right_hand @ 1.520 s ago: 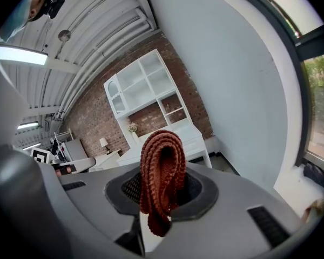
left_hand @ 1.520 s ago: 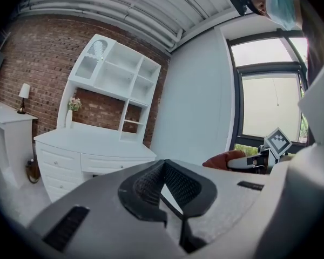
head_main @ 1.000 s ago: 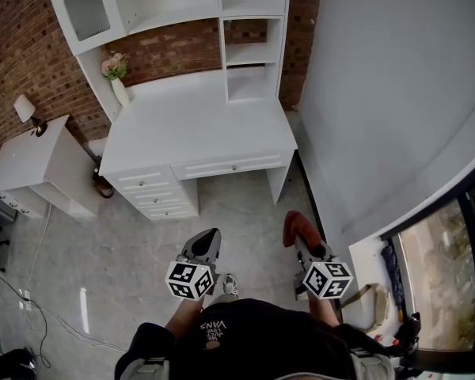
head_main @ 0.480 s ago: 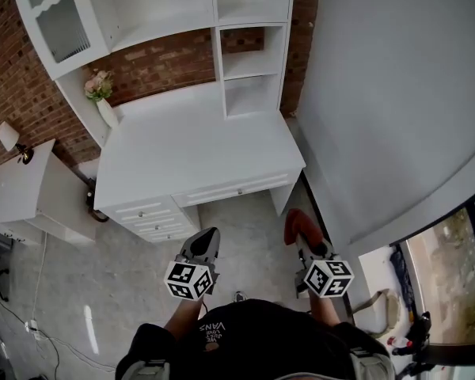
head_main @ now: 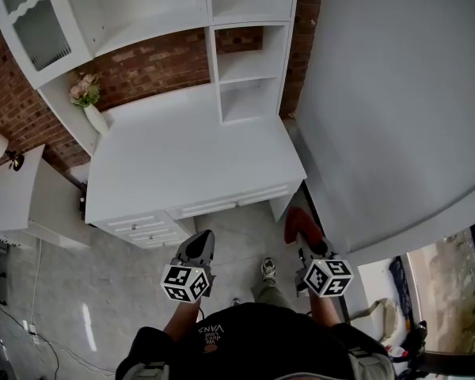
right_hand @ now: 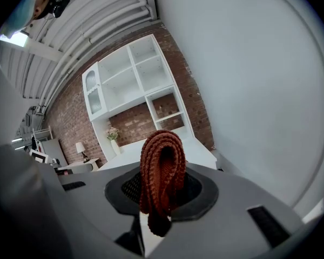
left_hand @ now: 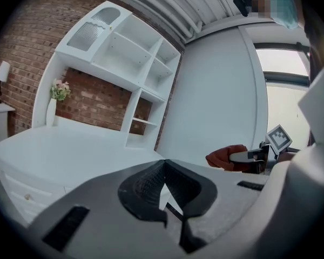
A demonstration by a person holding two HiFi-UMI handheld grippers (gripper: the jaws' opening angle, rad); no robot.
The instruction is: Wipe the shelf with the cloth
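The right gripper (right_hand: pixel 161 190) was clamped on a rust-red, ribbed knitted cloth (right_hand: pixel 162 166), its jaws pressed against the fabric from both sides. The cloth was folded over into a thick upright loop that rose above the jaws, with one rounded end hanging down below them; its ridged weave ran along the fold. In the head view the cloth (head_main: pixel 299 224) showed as a red bundle at the tip of the right gripper (head_main: pixel 307 242), held in the air over the grey floor (head_main: pixel 245 236), just in front of the white table (head_main: pixel 190 157) and well apart from the white shelf unit with open compartments (head_main: pixel 249 54) that stood on the table's back edge. The left gripper (left_hand: pixel 163 182) had its dark textured jaws closed tip to tip with nothing between them, and hung beside the right one (head_main: pixel 198 248). A white vase of pink flowers (head_main: pixel 87 101) stood at the table's far left corner against the red brick wall (head_main: pixel 150 58).
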